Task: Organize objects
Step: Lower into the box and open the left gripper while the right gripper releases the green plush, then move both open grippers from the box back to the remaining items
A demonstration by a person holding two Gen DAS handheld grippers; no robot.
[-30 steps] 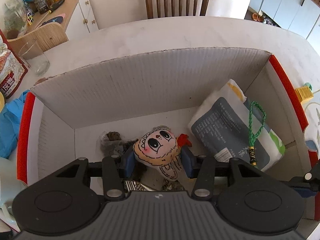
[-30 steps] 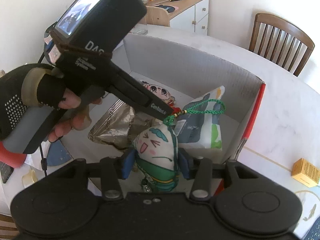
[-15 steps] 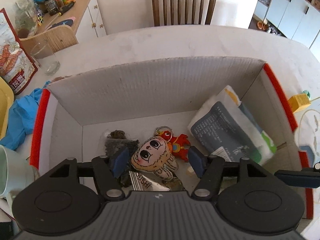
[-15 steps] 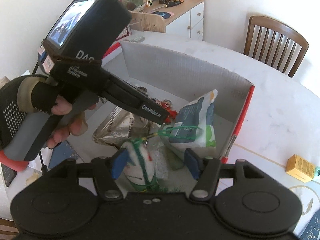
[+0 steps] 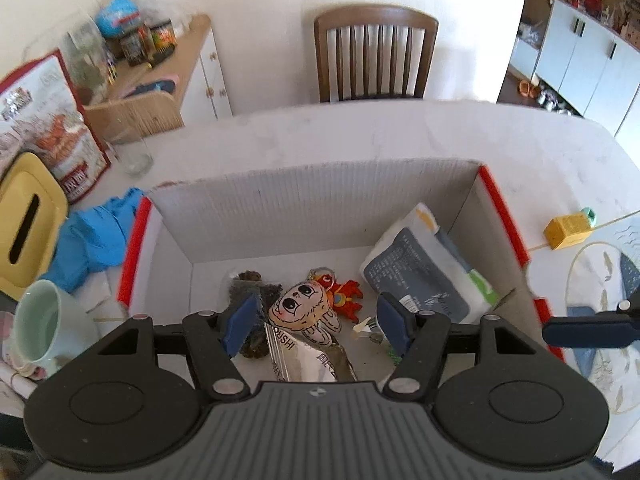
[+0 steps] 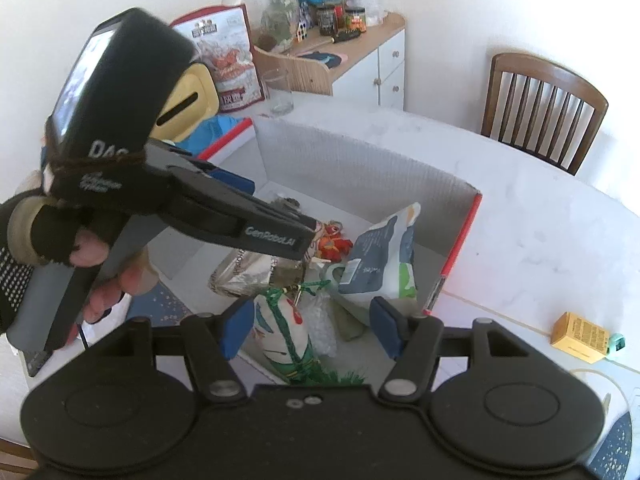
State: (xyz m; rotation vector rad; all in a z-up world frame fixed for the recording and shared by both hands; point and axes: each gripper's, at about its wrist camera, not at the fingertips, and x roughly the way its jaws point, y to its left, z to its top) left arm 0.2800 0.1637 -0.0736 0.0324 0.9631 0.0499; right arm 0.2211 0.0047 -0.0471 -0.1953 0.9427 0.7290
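- The left gripper (image 5: 316, 322) is hanging above the cardboard box (image 5: 320, 196) with its jaws spread wide and nothing between them — a second ago those pads were clamped on the brown-faced plush charm (image 5: 302, 308), which is now lying on the box floor just beyond the fingers, at about 12 o'clock from them.
- The right gripper (image 6: 310, 330) is likewise standing open and empty; the green-and-white plush charm (image 6: 290, 340) it was holding a second ago is now resting inside the box's near edge, its green cord (image 6: 294, 292) draped loosely over it, at roughly 11 o'clock from the midpoint of the fingers.
- Both tools are sitting higher and farther back from the box than they were half a second ago, so more of the table (image 5: 400, 132) is showing around it.
- Sharing the box floor are the red charm (image 5: 340, 290) at 1 o'clock of the brown-faced one, the white-and-grey pouch (image 5: 424, 268) leaning against the right wall at 2 o'clock, a silver foil packet (image 5: 308, 360) under the near edge, and a dark clump (image 5: 250, 288) at 10 o'clock.
- I judge that both drops are finishing — two more items are now stowed.
- Outside the box, the small yellow carton (image 5: 566, 230) at 3 o'clock is looking like a likely next candidate, though that is only a guess.
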